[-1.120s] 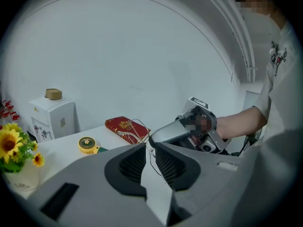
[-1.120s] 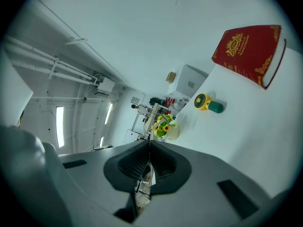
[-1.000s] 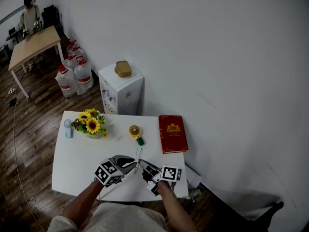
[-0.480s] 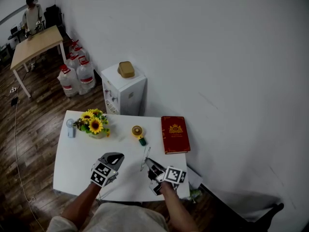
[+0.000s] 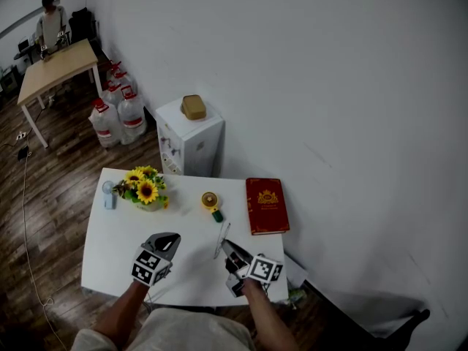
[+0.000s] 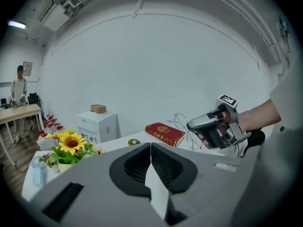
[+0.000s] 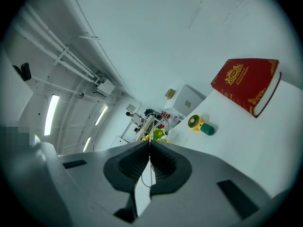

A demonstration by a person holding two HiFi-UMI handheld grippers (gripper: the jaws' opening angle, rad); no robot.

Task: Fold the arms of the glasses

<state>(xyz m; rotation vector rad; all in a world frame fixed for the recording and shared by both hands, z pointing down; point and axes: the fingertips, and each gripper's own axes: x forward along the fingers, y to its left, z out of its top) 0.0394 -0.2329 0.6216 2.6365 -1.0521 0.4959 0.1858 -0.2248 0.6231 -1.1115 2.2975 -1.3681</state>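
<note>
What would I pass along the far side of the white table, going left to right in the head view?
small pale container → sunflowers → yellow gadget with green handle → red book

Left gripper (image 6: 150, 144) has its jaws pressed right together with nothing in them, and past it on the right a hand (image 6: 236, 122) holds the right gripper (image 6: 190, 125) up over the white table (image 6: 118, 144), pinching a pair of thin wire-frame glasses (image 6: 182, 122). On the table there's a red book (image 6: 164, 133) by the far edge, a little round green-and-yellow thing (image 6: 134, 142) just left of it, and a sunflower bunch (image 6: 71, 143) toward the left edge. Behind that there's a white cabinet (image 6: 97, 125) against the wall with a brown box-ish thing (image 6: 98, 109) on top, and way off left a person (image 6: 19, 86) stands at a wooden table (image 6: 19, 111).
</note>
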